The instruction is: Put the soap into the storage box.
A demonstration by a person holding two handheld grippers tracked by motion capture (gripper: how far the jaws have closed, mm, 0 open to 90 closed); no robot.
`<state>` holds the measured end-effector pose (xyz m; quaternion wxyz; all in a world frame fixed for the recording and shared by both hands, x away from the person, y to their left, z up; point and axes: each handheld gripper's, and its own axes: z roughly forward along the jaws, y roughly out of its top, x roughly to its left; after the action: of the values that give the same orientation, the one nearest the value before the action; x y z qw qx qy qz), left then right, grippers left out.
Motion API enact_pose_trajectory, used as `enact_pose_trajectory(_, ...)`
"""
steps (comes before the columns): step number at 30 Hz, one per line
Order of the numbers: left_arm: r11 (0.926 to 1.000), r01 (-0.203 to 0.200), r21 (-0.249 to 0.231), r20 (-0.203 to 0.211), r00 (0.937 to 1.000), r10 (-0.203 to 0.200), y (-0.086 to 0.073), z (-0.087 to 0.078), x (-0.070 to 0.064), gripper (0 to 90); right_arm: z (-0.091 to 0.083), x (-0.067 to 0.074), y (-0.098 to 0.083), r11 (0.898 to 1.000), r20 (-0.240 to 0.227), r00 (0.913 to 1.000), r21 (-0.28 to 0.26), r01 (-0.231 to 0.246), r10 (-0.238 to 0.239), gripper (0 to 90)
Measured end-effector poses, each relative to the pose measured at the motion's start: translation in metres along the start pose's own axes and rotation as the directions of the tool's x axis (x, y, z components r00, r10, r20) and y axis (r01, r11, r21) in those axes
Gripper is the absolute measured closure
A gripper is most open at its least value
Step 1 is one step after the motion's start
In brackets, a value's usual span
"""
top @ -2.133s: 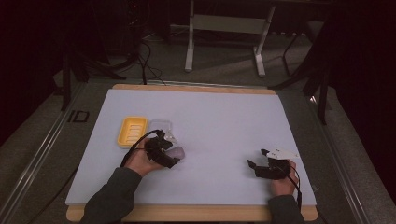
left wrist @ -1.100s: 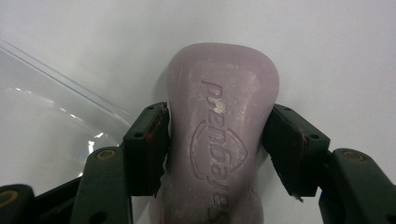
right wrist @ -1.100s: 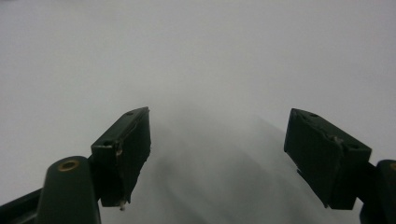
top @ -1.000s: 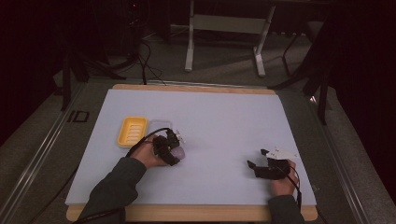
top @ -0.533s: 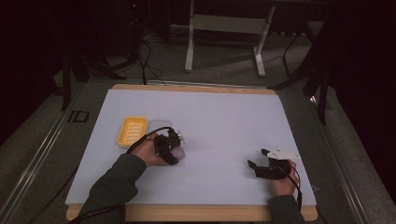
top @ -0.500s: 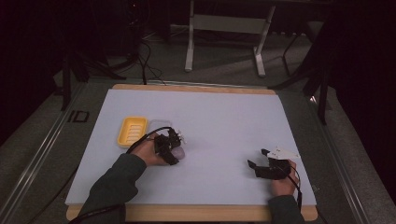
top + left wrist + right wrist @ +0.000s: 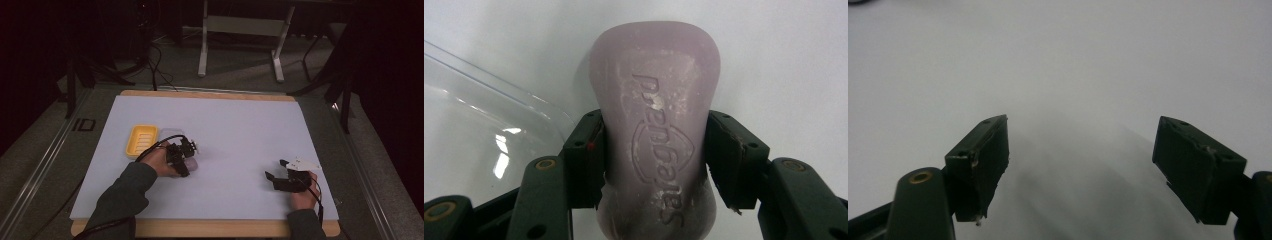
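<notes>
- The bar of soap, pale lilac with a raised stamp, lies on the white sheet just right of the yellow dish, between the jaws of our left gripper.
- We see those jaws close against both sides of the bar; they have just been closing in on it, and we read the pads as touching it.
- A clear plastic lid sits beside the bar, at the left of the left gripper view.
- The white sheet covers a wooden table; around it lie a dim grey floor, cables and a metal frame at the back.
- Our right gripper rests near the table's right front, jaws wide apart with nothing between them.
- We count one bar, one dish, one lid, two grippers.
</notes>
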<state>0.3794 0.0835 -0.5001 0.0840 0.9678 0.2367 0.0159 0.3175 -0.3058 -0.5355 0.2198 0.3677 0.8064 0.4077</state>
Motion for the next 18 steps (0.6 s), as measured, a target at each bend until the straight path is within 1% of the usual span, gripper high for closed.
enact_pose_trajectory(5,0.9998,0.017,0.012,-0.001,0.9999,-0.017,0.0022,-0.0004,0.0013,48.9,-0.0001,-0.0001,0.0,1.0,0.0,1.0,0.0,-0.001,0.001,22.1)
enact_pose_trajectory(9,0.9997,0.013,0.023,-0.005,0.9999,-0.012,0.0039,-0.0004,0.001,49.3,0.0,0.0,0.0,1.0,-0.001,1.0,0.0,0.0,0.0,22.2)
enact_pose_trajectory(18,1.0,0.006,0.008,0.0,1.0,-0.006,0.002,-0.0007,0.0016,49.7,-0.0001,-0.0001,0.0,1.0,0.0,1.0,-0.001,-0.001,0.001,22.2)
